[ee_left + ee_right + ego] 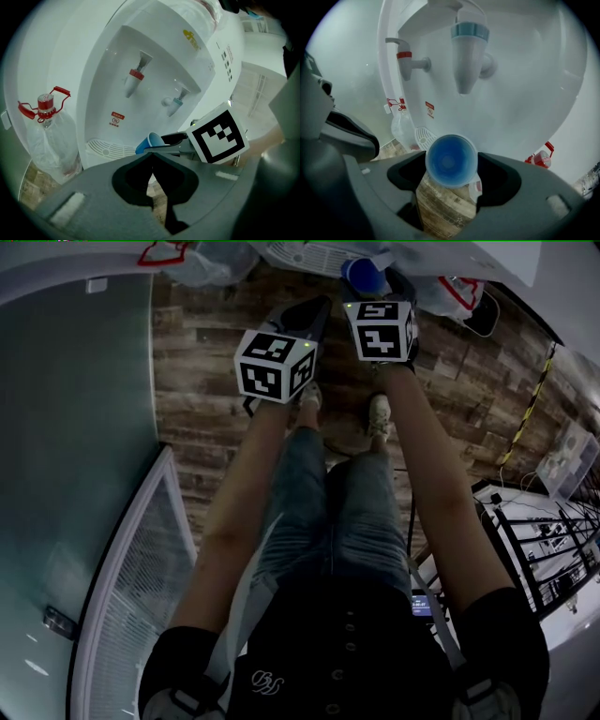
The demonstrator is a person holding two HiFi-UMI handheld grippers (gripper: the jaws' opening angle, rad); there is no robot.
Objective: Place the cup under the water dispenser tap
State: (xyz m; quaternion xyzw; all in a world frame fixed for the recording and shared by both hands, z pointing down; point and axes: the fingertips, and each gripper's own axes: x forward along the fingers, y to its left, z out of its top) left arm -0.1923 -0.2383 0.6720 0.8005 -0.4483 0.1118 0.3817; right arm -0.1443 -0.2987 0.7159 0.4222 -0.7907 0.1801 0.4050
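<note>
In front of the water dispenser (pixel 93 70), the blue cup (pixel 451 161) is clamped between the jaws of the right gripper (pixel 451 169). It hangs in the air below the blue tap (pixel 468 56), with its mouth tipped back toward that gripper's camera. To do this step well, the cup likely needs to be turned upright, centred under the spout rather than the red tap (pixel 408 63), and set flat on the drip grille (pixel 423 137) before release. The left gripper (pixel 151 171) hangs alongside, pinched together on nothing. The cup shows a bare, dry bottom. The clear bottle (pixel 49 138) beside the dispenser looks empty.
</note>
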